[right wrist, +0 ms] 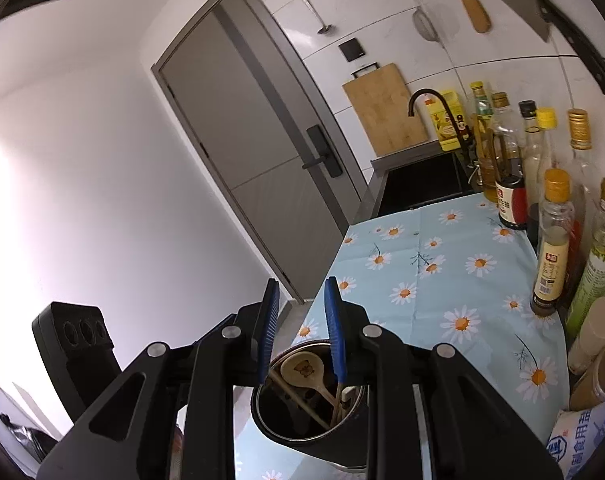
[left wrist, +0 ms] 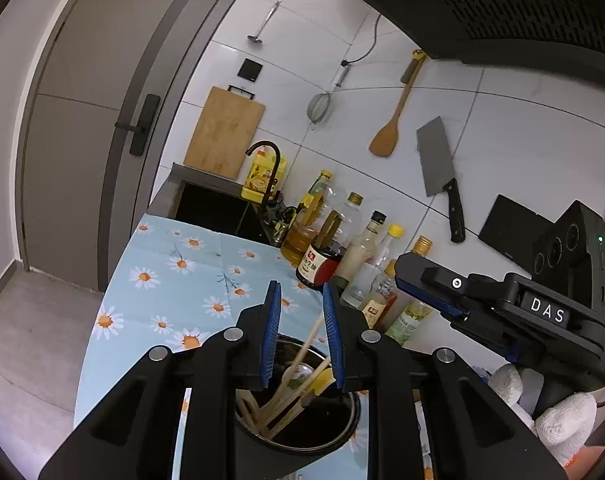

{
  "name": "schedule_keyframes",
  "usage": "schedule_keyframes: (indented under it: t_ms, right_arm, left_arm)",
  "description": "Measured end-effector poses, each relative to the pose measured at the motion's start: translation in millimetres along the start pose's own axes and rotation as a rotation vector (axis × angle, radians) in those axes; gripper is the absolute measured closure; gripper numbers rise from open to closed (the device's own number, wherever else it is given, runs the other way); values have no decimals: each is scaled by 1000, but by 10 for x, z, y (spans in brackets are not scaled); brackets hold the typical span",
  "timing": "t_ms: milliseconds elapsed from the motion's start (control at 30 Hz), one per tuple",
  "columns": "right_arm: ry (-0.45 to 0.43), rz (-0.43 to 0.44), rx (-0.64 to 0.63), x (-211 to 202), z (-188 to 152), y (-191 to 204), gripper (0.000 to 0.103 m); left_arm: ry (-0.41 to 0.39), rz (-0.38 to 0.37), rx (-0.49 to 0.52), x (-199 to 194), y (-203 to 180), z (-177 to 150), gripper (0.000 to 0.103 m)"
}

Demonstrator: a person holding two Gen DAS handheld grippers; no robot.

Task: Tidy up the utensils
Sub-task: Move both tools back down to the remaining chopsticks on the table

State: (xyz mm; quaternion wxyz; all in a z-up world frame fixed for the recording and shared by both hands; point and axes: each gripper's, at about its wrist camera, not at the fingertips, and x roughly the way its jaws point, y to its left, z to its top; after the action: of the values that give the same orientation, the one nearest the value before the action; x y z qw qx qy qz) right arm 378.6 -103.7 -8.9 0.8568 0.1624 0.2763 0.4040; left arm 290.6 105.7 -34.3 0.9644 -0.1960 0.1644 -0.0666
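Note:
A black utensil holder [left wrist: 352, 420] with a metal rim stands on the daisy-print cloth [left wrist: 190, 264]. It holds wooden chopsticks [left wrist: 302, 356], a pale spoon [left wrist: 298, 372] and a yellow-tipped utensil [left wrist: 322, 384]. My left gripper [left wrist: 301, 286] hovers just above it, open; one chopstick rises into the gap without being pinched. My right gripper [left wrist: 430, 300] comes in from the right, held by a gloved hand [left wrist: 542, 412]. In the right wrist view my right gripper [right wrist: 301, 282] is open over the holder [right wrist: 302, 452], above a bear-printed wooden spoon [right wrist: 300, 370] and chopsticks [right wrist: 298, 400].
Several oil and sauce bottles [left wrist: 354, 248] line the wall side of the counter. Behind them are a sink [left wrist: 214, 208] and a black faucet [left wrist: 266, 160]. A cutting board [left wrist: 222, 132], strainer [left wrist: 318, 108], wooden spatula [left wrist: 386, 136] and cleaver [left wrist: 438, 168] are at the wall. A salt bag [right wrist: 586, 440] lies near right.

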Motion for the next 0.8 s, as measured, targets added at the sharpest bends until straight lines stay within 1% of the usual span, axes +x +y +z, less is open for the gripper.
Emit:
schedule_keyframes:
  t_ms: [100,167,233,267,400,467,500,600,700,800]
  right_arm:
    - [0,11,18,-86,-21,-7,78]
    - [3,11,20,-137,-51,0,77]
    - [8,17,29,-206,-80,5,77]
    - [8,19,33,-246,-88,11,77]
    - [-1,26,56,-434,-115,22,77]
    - [-6,38,74,-566,-144,23,74]
    - [-5,35,82,-606,-154,22,71]
    - [1,37,99,-719,-218,31,71]
    - [20,36,103,-789,-303,57,71]
    - [60,18,125,-808,-386,45,71]
  left_arm:
    - [1,-6,3,-36,-39,20,82]
    - [0,-2,9,-77,-79,36,80]
    - [4,-1,11,-128,-129,44,68]
    - [8,-7,9,-163,-152,40,67]
    - [13,-4,26,-323,-261,23,67]
    - [14,-7,33,-406,-313,25,67]
    - [16,-6,36,-429,-336,27,67]
    - [37,4,54,-514,-435,8,67]
    - [74,14,66,-547,-516,-49,67]
    - [105,19,81,-569,-569,-123,67]
